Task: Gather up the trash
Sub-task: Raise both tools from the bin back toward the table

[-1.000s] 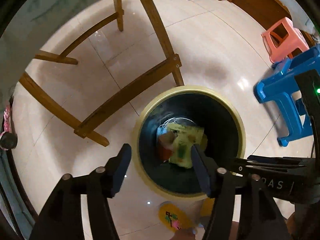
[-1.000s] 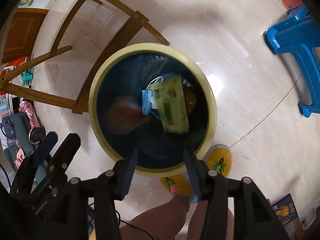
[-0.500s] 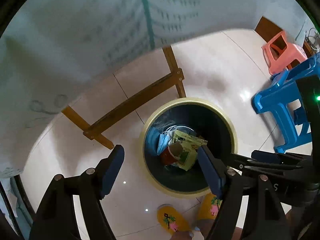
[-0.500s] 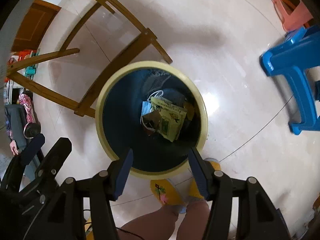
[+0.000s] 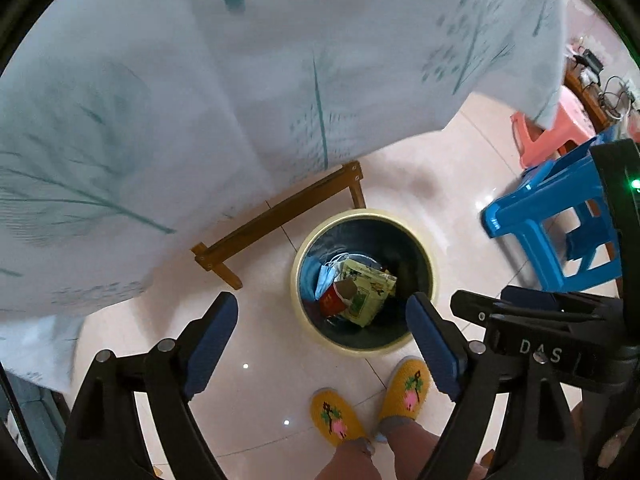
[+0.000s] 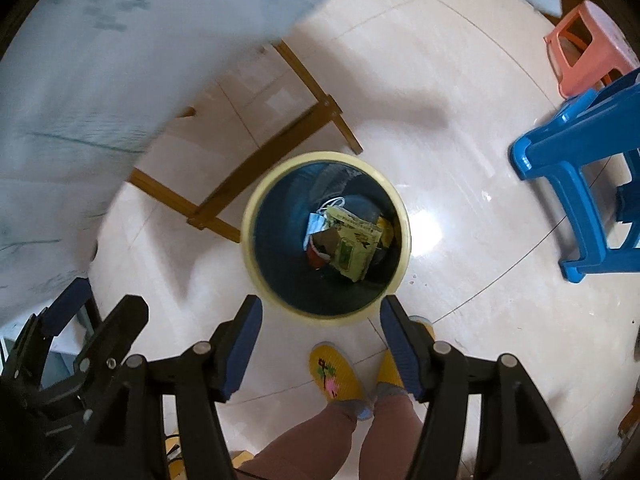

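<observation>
Yellow-rimmed round bin on tiled floor holds the trash: green wrapper, prob. a face mask. Left claw & right claw, just widening, empty. Next: lift clear w/o snagging leaf-print tablecloth.

Left gripper and right gripper pointing down, jaws just opening, seemingly empty
</observation>
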Demonstrator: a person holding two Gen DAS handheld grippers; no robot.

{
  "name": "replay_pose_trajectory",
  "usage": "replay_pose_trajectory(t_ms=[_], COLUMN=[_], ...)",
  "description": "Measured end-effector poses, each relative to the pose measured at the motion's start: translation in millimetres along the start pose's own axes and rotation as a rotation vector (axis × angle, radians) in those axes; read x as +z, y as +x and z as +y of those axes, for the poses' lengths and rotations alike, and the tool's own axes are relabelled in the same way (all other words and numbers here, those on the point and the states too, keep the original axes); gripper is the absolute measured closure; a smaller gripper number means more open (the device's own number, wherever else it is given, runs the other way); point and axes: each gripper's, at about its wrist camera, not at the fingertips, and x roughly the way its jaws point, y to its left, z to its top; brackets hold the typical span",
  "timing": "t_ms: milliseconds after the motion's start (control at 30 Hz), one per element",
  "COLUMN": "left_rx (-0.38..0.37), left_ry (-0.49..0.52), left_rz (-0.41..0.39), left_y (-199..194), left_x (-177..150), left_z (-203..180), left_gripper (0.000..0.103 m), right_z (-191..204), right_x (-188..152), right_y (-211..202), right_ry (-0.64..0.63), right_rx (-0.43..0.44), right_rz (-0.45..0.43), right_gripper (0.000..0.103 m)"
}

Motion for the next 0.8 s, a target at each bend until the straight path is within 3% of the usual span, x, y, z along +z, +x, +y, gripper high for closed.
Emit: replay_pose_trajectory(t_ms=[267, 400, 467, 800], left_rx=[-0.037, -0.049, -0.053, 0.003], left_ry=[-0.043, -0.064, -0.080, -0.176], left_rz=[-0.056, -0.095, -0.125, -0.233], left_y=[-97, -140, -162, -245], left_x=[13, 24, 30, 60], left_z=[11, 18, 23, 52], left_gripper=[0.016, 0.005, 0.005, 0.005], right_z=[27, 43, 50, 92], right_x=[-11, -11, -10, 12], right_y=[-91, -130, -151, -224], right_ry=[-0.058, -0.099, -0.129, -0.270], right_rx=[0.041, 0.056, 0.059, 0.106], right_rz=[-0.061, -0.083, -0.098, -0.162], right_gripper=[0.041, 0.041, 0.040, 0.034])
